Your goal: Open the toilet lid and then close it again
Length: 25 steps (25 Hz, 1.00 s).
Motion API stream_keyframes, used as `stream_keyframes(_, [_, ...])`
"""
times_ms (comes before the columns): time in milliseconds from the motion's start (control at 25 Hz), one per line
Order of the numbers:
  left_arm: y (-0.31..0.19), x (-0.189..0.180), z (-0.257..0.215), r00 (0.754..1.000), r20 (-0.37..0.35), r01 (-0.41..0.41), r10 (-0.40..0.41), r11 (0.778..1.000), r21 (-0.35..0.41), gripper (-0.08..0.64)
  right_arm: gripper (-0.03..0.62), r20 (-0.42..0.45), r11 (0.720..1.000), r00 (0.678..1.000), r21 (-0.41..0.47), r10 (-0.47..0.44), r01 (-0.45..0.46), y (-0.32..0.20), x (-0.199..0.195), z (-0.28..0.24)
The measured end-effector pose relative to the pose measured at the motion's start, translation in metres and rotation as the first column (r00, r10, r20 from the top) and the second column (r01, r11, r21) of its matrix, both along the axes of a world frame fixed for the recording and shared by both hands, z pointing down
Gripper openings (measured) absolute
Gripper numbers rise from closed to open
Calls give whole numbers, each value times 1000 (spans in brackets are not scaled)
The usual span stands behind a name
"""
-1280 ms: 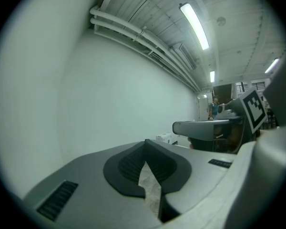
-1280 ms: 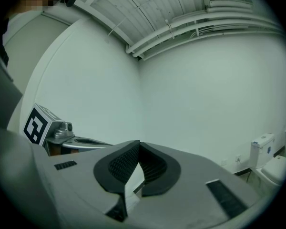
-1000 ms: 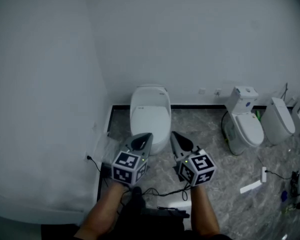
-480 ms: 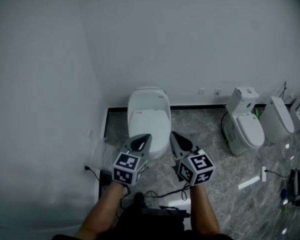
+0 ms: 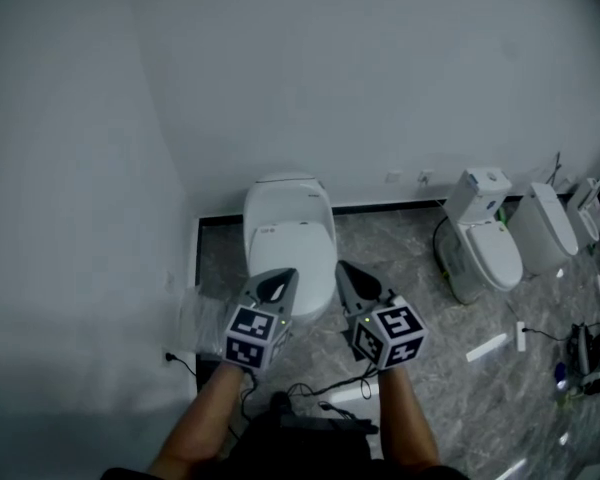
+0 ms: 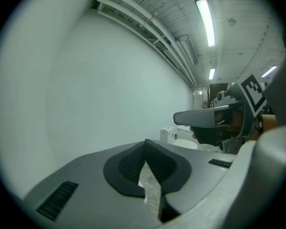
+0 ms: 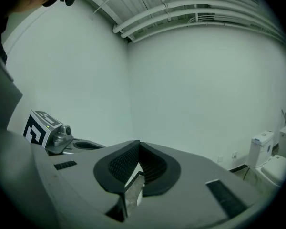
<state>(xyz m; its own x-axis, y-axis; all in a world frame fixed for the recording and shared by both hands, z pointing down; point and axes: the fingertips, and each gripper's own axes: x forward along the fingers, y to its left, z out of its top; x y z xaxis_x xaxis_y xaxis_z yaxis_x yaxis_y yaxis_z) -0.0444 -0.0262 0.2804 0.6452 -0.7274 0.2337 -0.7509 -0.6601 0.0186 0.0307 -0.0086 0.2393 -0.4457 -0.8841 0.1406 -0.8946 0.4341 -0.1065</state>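
1. The toilet [image 5: 288,218] stood against the far wall, close to the left wall, with its lid [image 5: 291,253] down.
2. The left gripper [image 5: 281,283] hung just near of the toilet's front edge, its jaws pressed together on nothing.
3. The right gripper [image 5: 351,279] was beside it to the right, its jaws likewise pressed together and empty.
4. Two other toilets [image 5: 483,240] stood further right along the same wall.
5. Cables [image 5: 315,393] lay on the marbled floor [image 5: 405,263] near the person's arms.
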Motion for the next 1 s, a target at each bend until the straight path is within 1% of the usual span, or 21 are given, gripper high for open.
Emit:
stream_keyframes(280, [-27, -3, 17, 1000, 5, -20, 20, 999, -34, 8, 9, -15, 998, 1000, -49, 26, -27, -27, -2, 21])
stream_keyframes(440, [-46, -4, 32, 1000, 21, 2, -1, 998, -57, 8, 9, -8, 997, 1000, -72, 20, -20, -43, 3, 35])
stream_keyframes(560, [-60, -3, 45, 999, 34, 23, -21, 998, -62, 8, 9, 9, 996, 1000, -85, 0, 1, -57, 7, 48])
stream_keyframes(680, [-74, 1, 59, 998, 44, 55, -51, 996, -72, 8, 10, 3, 993, 1000, -117, -25, 25, -73, 14, 67])
stream_keyframes(880, [-91, 2, 105, 994, 52, 105, -99, 986, -133, 8, 11, 31, 981, 996, -172, -88, 92, -93, 18, 113])
stream_keyframes(1000, [-99, 0, 139, 992, 49, 127, -120, 975, -183, 8, 11, 43, 974, 995, -203, -94, 101, -101, 20, 150])
